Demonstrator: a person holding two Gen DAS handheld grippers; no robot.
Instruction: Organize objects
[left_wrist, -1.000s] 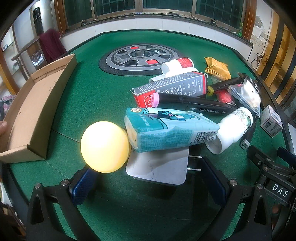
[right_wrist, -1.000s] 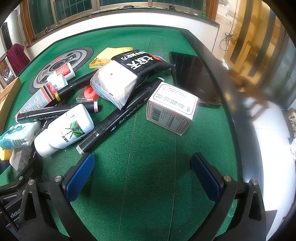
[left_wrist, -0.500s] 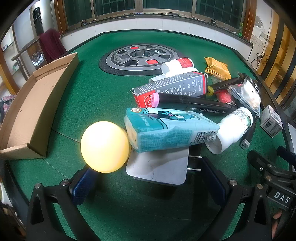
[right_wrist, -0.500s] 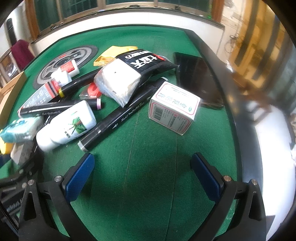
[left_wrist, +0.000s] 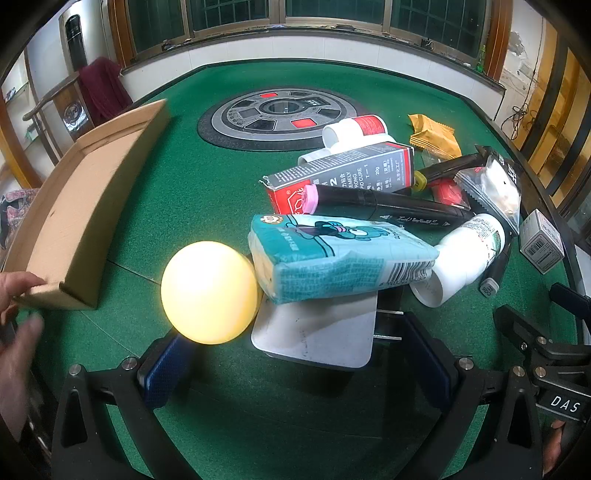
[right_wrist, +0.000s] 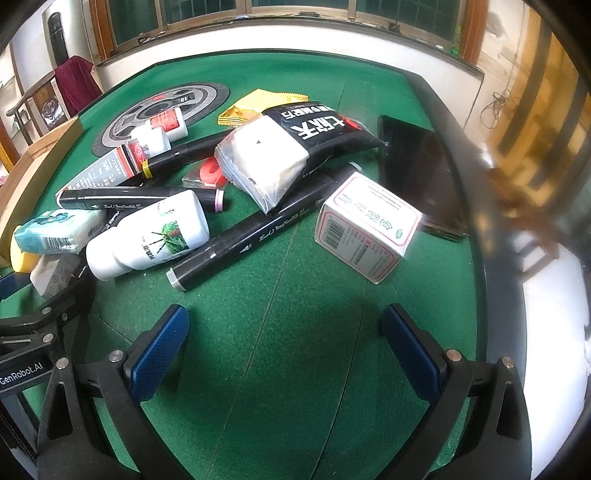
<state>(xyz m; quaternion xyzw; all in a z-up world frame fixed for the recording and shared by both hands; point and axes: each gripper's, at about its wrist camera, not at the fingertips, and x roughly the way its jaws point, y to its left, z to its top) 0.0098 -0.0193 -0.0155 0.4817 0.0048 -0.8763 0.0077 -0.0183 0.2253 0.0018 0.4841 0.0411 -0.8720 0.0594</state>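
Your left gripper (left_wrist: 291, 363) sat spread and empty, ball (left_wrist: 209, 292) just ahead-left; the right gripper (right_wrist: 284, 347) also gaped, box (right_wrist: 367, 227) farther ahead-right.

Ball (left_wrist: 209, 292) left of tissue pack (left_wrist: 332, 258), cardboard tray (left_wrist: 81, 221) farther left.

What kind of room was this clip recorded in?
Probably a home game room: the surface is an automatic mahjong table with green felt and a central control dial, with wood-framed windows behind it.
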